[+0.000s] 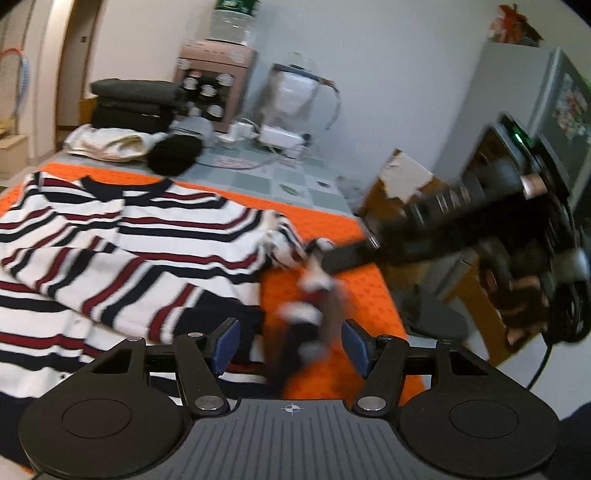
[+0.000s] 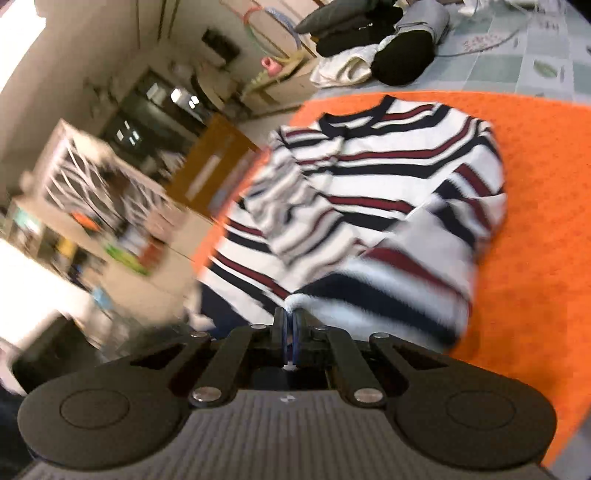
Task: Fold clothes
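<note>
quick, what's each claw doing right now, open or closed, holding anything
Left claw: open, holding nothing.
Right claw: closed on the striped sweater.

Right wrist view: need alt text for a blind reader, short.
The right gripper is shut on a fold of a white sweater with navy and red stripes, which lies partly folded on an orange mat. Folded dark clothes sit on the table beyond; the room at left is blurred.
</note>
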